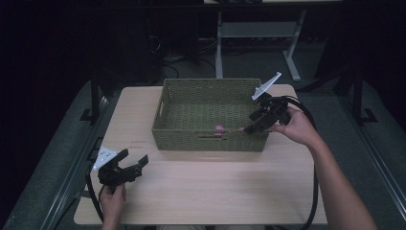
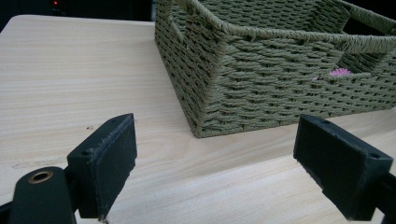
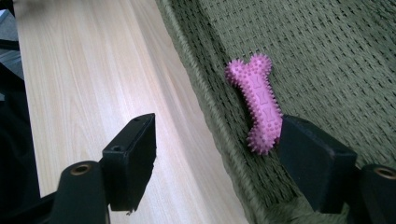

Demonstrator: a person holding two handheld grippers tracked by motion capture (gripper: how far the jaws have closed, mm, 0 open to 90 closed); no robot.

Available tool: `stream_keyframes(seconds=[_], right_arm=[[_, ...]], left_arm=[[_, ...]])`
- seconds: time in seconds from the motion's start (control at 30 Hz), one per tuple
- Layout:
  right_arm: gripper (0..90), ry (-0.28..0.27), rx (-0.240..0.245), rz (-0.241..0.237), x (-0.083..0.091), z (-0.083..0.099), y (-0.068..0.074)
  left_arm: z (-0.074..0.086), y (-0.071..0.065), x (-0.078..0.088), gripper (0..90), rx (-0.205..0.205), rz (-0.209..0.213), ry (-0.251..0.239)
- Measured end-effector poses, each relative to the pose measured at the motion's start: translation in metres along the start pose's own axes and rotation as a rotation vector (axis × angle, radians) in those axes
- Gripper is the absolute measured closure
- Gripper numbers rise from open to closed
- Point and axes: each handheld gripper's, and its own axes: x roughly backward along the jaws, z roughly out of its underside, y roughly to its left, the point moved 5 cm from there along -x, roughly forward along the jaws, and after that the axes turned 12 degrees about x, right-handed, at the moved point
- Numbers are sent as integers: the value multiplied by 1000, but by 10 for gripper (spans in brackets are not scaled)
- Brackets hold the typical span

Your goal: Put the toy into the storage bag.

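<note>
Pink spiky bone toy lies inside woven basket, against its near wall, toward tabletop's right side. Right claw spread, straddling that wall; one jaw touching toy's end, nothing pinched. Left claw spread, empty, near front-left corner. Toy prob. light, soft rubber, nubs give grip; best taken across narrow mid-shaft, not knobby ends.
</note>
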Motion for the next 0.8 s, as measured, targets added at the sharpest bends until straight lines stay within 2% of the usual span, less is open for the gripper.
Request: stream_keyframes(seconds=[0.27, 0.47, 0.8], right_arm=[[274, -1, -8, 6, 2, 12, 7], [272, -21, -11, 10, 4, 19, 12], [266, -14, -28, 14, 2, 34, 20]], left_arm=[[0, 0, 0, 128, -2, -1, 1], [0, 0, 0, 128, -2, -2, 2], [1, -1, 0, 129, -3, 0, 3]])
